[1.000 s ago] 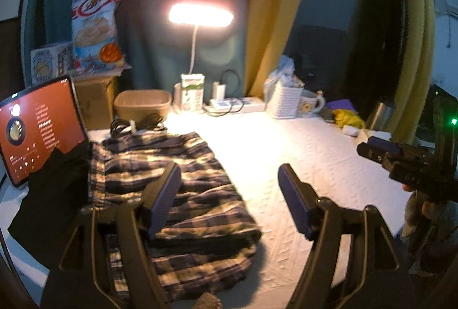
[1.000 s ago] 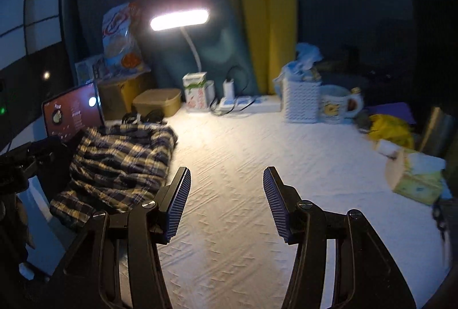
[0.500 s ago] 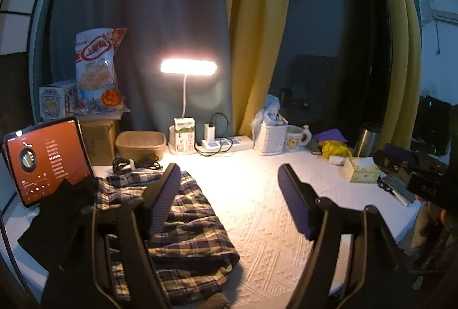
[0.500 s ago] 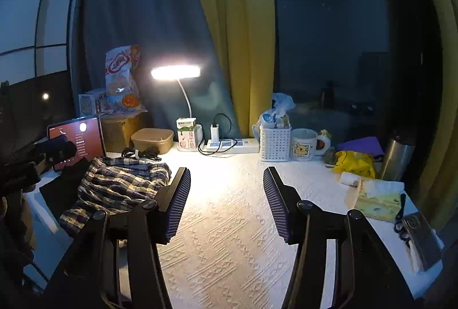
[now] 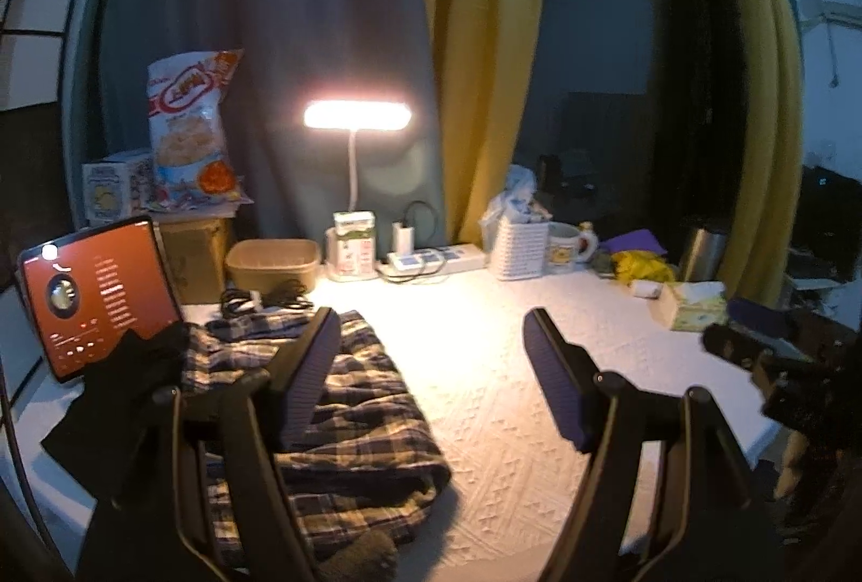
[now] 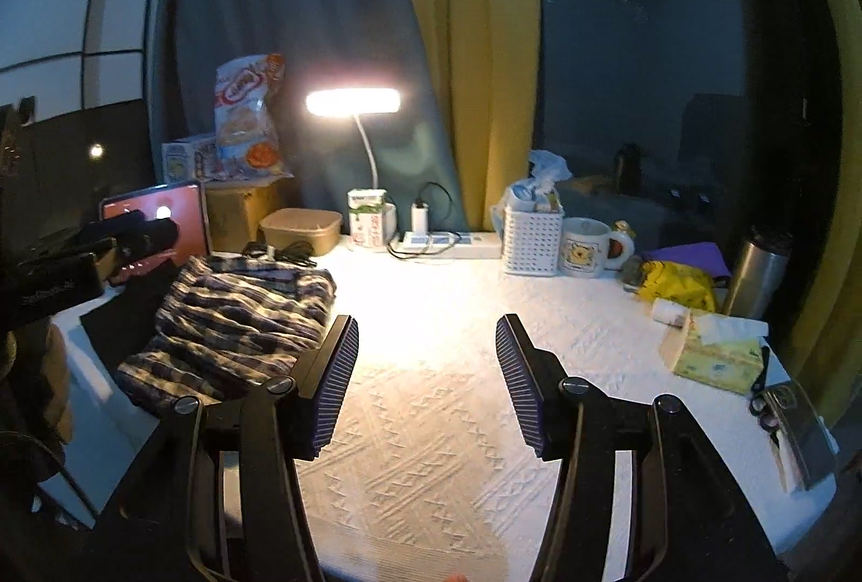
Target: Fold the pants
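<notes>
The plaid pants [image 5: 372,420] lie in a folded heap on the left side of the white textured table [image 5: 512,399]. They also show in the right wrist view [image 6: 237,318] at left. My left gripper [image 5: 431,366] is open and empty, held above the table just right of the pants. My right gripper [image 6: 425,377] is open and empty above the table's middle, well right of the pants. The right gripper's body shows at the right edge of the left wrist view [image 5: 781,366].
A tablet with a red screen [image 5: 97,296] leans at far left beside a dark cloth [image 5: 118,409]. A lit desk lamp [image 5: 355,118], brown box [image 5: 272,261], power strip [image 5: 436,258], white basket [image 6: 530,234], mug [image 6: 587,248], tissue box [image 6: 716,350] and steel flask [image 6: 759,275] line the back and right.
Both grippers stay open and empty. The views tilted up and back from the table between one second and half a second ago, then shifted only slightly. The pants have not moved.
</notes>
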